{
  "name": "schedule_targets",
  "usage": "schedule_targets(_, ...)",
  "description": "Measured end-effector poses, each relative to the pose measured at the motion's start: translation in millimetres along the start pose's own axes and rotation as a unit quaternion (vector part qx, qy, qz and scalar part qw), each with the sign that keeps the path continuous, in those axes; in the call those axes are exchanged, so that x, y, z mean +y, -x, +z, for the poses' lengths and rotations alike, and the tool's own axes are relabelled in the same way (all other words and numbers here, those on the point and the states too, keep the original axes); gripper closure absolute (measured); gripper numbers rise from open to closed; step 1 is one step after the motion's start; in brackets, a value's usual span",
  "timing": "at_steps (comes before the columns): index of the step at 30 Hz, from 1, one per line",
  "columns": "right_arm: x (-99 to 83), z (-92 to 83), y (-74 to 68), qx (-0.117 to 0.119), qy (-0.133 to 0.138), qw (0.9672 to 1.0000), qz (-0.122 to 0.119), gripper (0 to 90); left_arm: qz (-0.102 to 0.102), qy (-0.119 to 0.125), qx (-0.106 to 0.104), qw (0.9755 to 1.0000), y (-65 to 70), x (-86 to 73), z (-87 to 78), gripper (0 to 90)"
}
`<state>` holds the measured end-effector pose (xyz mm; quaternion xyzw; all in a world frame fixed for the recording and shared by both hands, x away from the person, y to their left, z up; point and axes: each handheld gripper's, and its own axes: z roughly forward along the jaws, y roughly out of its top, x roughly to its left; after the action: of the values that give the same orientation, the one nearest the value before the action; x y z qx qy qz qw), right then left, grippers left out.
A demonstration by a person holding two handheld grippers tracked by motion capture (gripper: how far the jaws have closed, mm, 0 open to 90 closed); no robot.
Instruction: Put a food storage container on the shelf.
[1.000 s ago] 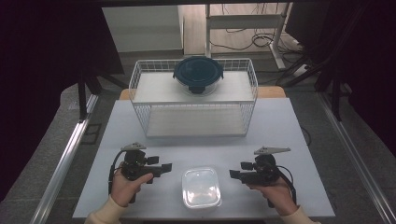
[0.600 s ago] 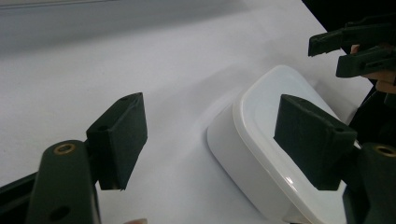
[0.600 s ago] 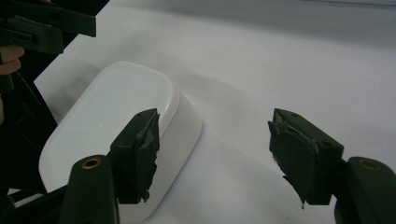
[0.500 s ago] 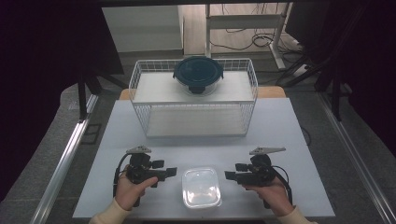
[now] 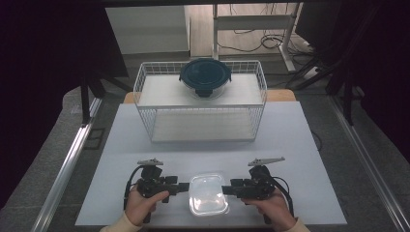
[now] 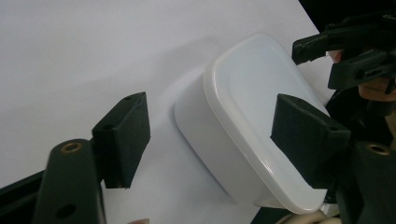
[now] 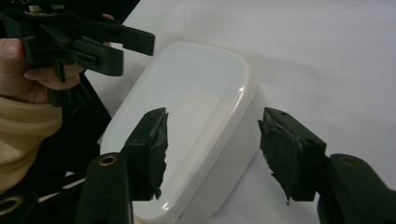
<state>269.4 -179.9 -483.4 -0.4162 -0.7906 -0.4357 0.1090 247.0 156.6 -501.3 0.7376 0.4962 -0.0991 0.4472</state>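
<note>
Container (image 5: 208,194), white plastic with its lid on, sits at the near edge of the bench (image 5: 309,145), between my two grippers. Left gripper (image 5: 182,186) comes in from one end, right gripper (image 5: 227,189) from the other. Both sets of fingers have just been closing yet stand spread, straddling the container's ends; pads (image 6: 126,135) not pressing as far as I can see. Nothing lifted yet, by my reading: approach done, grasp and carry left. Wire basket (image 5: 145,87) behind holds a dark-lidded round bowl (image 5: 205,77), untouched.
</note>
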Motion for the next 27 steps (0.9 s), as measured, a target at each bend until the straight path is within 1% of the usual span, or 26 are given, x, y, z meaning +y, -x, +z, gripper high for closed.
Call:
schedule_targets(3,-1.0,4.5,0.4,0.003,-0.008,0.9999,0.005,43.5,-0.02,-0.007,-0.02,0.9996,-1.8,-3.2,4.9,32.6)
schedule_targets(5,-2.1,7.3,2.1,0.006,-0.011,0.9998,0.017,46.3,-0.026,-0.011,-0.027,0.9992,-2.6,-4.5,7.0,36.3)
schedule_targets(6,-2.1,7.3,2.1,0.006,-0.011,0.9998,0.017,46.3,-0.032,-0.013,-0.034,0.9988,-3.0,-5.1,8.4,36.3)
schedule_targets(7,-2.4,7.9,2.6,0.009,-0.012,0.9997,0.021,47.3,-0.04,-0.015,-0.044,0.9981,-3.7,-5.7,9.9,37.4)
schedule_targets(11,-3.4,9.8,3.3,0.016,-0.015,0.9993,0.031,52.2,-0.057,-0.019,-0.063,0.9962,-5.6,-7.8,14.4,43.8)
schedule_targets(14,-3.8,10.9,4.9,0.021,-0.018,0.9988,0.042,57.8,-0.071,-0.021,-0.085,0.9936,-7.1,-8.3,17.1,51.4)
schedule_targets(16,-4.4,11.3,5.3,0.018,-0.018,0.9986,0.047,61.1,-0.072,-0.021,-0.08,0.994,-6.3,-8.6,17.3,53.6)
schedule_targets(17,-4.3,10.7,5.9,0.02,-0.017,0.9982,0.053,61.9,-0.074,-0.017,-0.079,0.994,-5.9,-8.6,16.7,54.4)
schedule_targets(20,-4.6,9.3,7.4,0.026,-0.014,0.9973,0.067,64.9,-0.074,-0.004,-0.071,0.9947,-4.3,-7.5,13.3,60.9)
schedule_targets(23,-3.9,6.4,7.9,0.033,-0.006,0.9966,0.075,67.9,-0.073,0.007,-0.076,0.9944,-4.0,-6.4,10.0,66.4)
schedule_targets(26,-3.8,5.4,7.4,0.033,-0.004,0.9966,0.075,68.6,-0.069,0.01,-0.077,0.9946,-3.0,-6.0,8.4,67.5)
schedule_targets(27,-3.8,4.1,7.3,0.036,-0.002,0.9964,0.077,69.6,-0.069,0.013,-0.079,0.9944,-2.7,-5.8,7.6,68.5)
